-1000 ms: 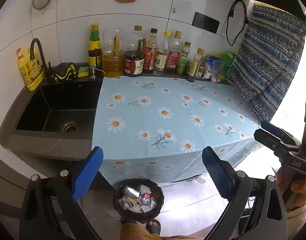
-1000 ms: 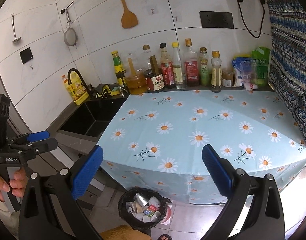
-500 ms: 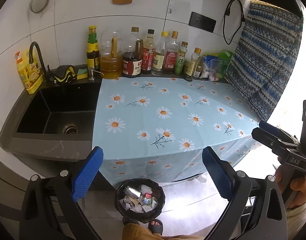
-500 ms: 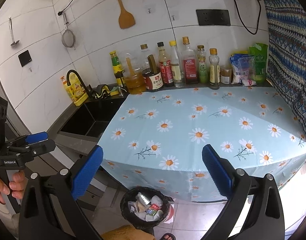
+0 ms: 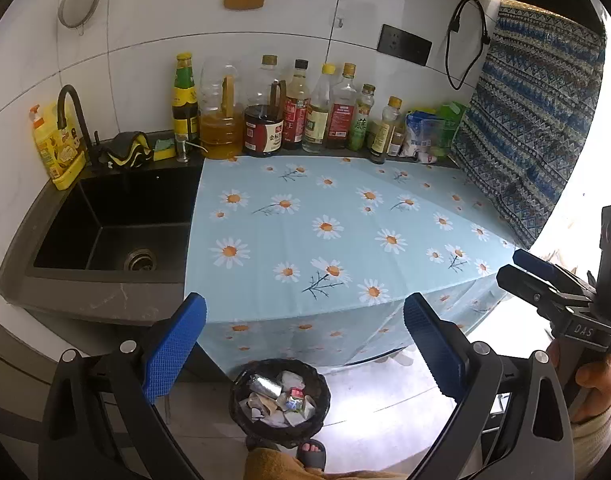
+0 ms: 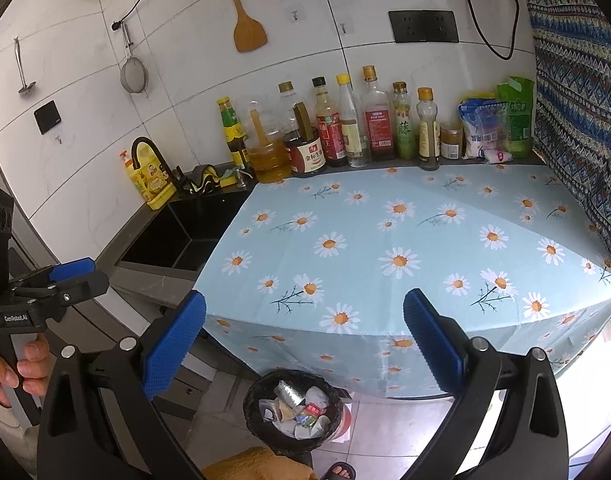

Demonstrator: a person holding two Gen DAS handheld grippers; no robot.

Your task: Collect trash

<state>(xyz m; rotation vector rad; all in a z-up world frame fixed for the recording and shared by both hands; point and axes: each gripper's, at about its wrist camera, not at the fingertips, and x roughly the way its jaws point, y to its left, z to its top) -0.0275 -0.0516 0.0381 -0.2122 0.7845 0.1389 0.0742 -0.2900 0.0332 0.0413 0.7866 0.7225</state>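
Observation:
A black woven trash basket (image 5: 279, 400) stands on the floor below the counter's front edge, holding crumpled paper, foil and wrappers. In the right wrist view the basket (image 6: 293, 408) shows low in the middle. My left gripper (image 5: 303, 344) hangs open above the basket with nothing between its blue pads. My right gripper (image 6: 305, 340) is open and empty too. Each gripper shows in the other's view: the right gripper (image 5: 525, 276) at the far right, the left gripper (image 6: 77, 276) at the far left. I see no loose trash on the daisy-print cloth (image 5: 325, 228) that covers the counter.
A black sink (image 5: 117, 220) with a faucet and yellow soap bottle sits left of the cloth. Several sauce and oil bottles (image 5: 297, 112) line the back wall. A patterned curtain (image 5: 525, 120) hangs at the right. A sandalled foot (image 5: 311, 452) is beside the basket.
Both views have drifted only slightly. The grippers stay open and empty, and the basket and counter look the same.

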